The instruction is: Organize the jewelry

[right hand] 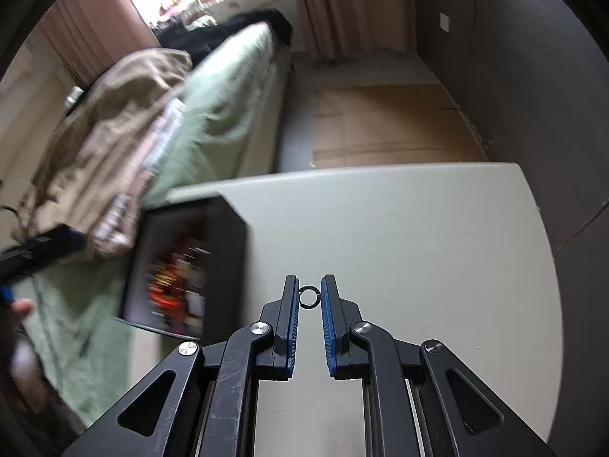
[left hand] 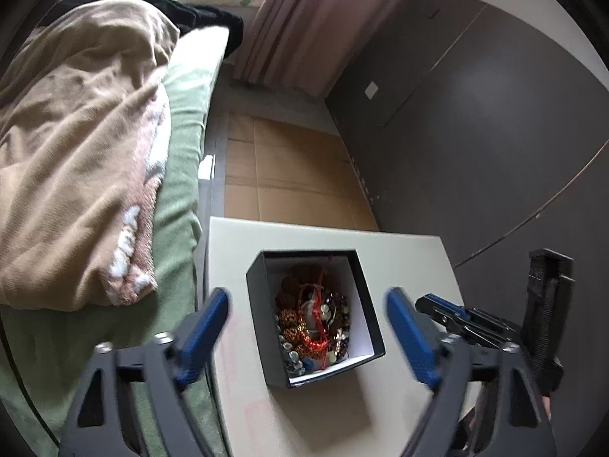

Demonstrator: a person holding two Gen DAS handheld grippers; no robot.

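A black box [left hand: 316, 316] with a white inside sits on the cream table [left hand: 236, 251] and holds a tangle of beaded jewelry [left hand: 316, 323]. My left gripper [left hand: 308, 327] is open, its blue fingers either side of the box and above it. My right gripper [right hand: 309, 297] is shut on a small dark ring [right hand: 309, 298], held at the fingertips above the table [right hand: 399, 236], right of the blurred box [right hand: 186, 262]. The right gripper also shows at the right edge of the left wrist view [left hand: 430, 304].
A bed with a green cover [left hand: 179, 175] and a tan blanket [left hand: 76, 160] lies left of the table. A dark wardrobe [left hand: 475, 114] stands on the right. Cardboard [left hand: 289, 167] covers the floor beyond the table. Pink curtains [left hand: 304, 19] hang at the back.
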